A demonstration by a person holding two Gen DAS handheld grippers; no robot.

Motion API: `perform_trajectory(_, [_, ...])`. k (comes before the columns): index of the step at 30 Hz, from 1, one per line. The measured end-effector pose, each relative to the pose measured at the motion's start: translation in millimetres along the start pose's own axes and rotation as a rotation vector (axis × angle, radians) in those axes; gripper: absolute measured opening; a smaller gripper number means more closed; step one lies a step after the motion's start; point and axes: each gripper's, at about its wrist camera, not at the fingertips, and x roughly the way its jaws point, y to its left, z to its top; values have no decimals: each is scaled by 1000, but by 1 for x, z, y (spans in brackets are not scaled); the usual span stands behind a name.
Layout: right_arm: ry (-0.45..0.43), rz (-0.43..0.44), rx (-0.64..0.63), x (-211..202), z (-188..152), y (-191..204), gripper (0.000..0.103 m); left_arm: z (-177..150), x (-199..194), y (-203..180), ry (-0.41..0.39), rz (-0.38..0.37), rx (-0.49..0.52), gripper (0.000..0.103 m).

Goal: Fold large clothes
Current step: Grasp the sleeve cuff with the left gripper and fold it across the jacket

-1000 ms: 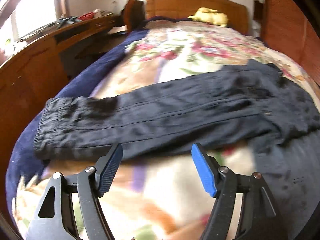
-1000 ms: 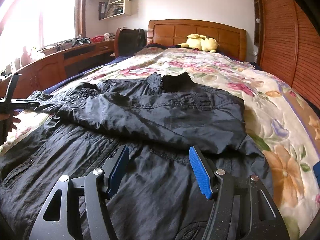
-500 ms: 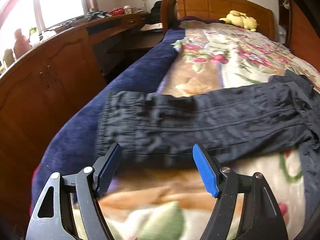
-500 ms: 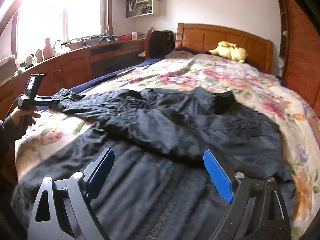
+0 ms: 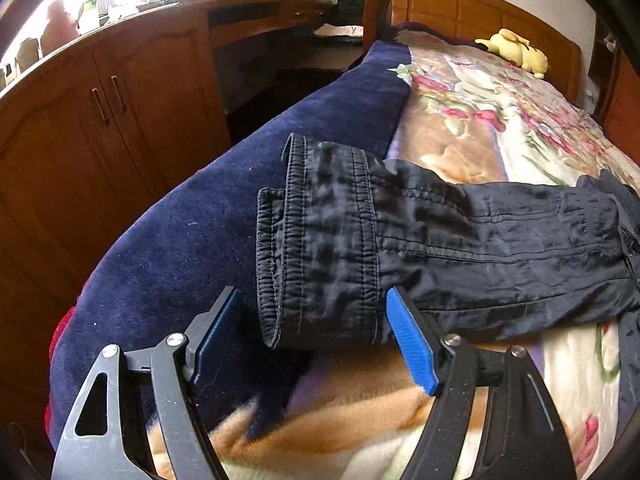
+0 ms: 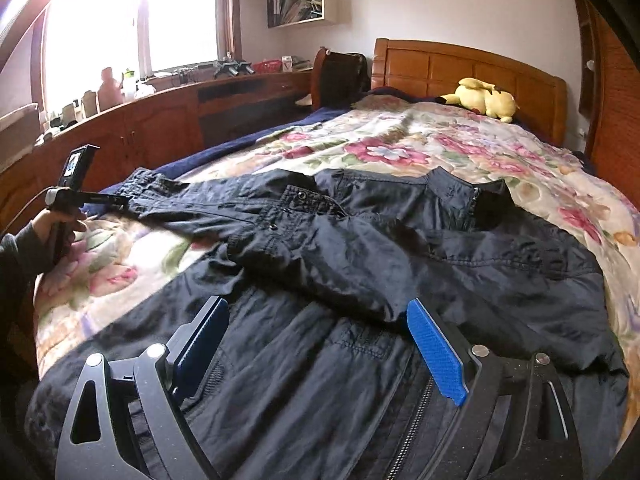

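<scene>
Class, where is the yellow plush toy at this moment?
In both views the yellow plush toy lies at the far end of the bed, against the wooden headboard.

**Black frames, blue pads**

Our left claw (image 5: pixel 314 334) and right claw (image 6: pixel 316 344) share one build: speckled black frames with triangular cut-outs, silver screws at the pivots, ribbed blue pads (image 6: pixel 436 354). Our hand (image 6: pixel 52 226) emerges from a dark grey sleeve (image 6: pixel 16 256); a thin cable trails from the handle.

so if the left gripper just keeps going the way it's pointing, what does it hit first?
Probably the elastic cuff of the black jacket's outstretched sleeve; it lies just ahead of the open left gripper, roughly centred. Depth is unclear.
</scene>
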Motion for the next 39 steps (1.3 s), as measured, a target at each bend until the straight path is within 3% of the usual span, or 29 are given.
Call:
perform_trajectory(5, [7,0,3,2,1,0,91,1,5,-10,13,-5,43,71])
perform_trajectory(8, [2,-3,-4,-1,-1,2,91,0,6,-10,21,-43,42,53])
perform_trajectory(10, [2,-11,-7,-2,-2,1,91,0,3,-15,24,-73,47,27])
perform_trajectory(13, [1,-12,-3,-6,-3,-2,91,-1,-12,-31,-9,-46,93,16])
perform_trajectory(20, [-19,-29,21,-21,-6,-16,91,10,-77,-87,-175,-109,164,13])
perform_trajectory(26, [-44,-45,56,-36,-7,-33,92,20,-139,-159,-299,-225,247,12])
perform_trajectory(33, [-66,-86,95,-51,-12,-55,92,31,-190,-245,-374,-365,332,12])
perform_trajectory(39, [-93,-75,145,-71,-16,-75,92,27,-212,-304,-384,-451,402,12])
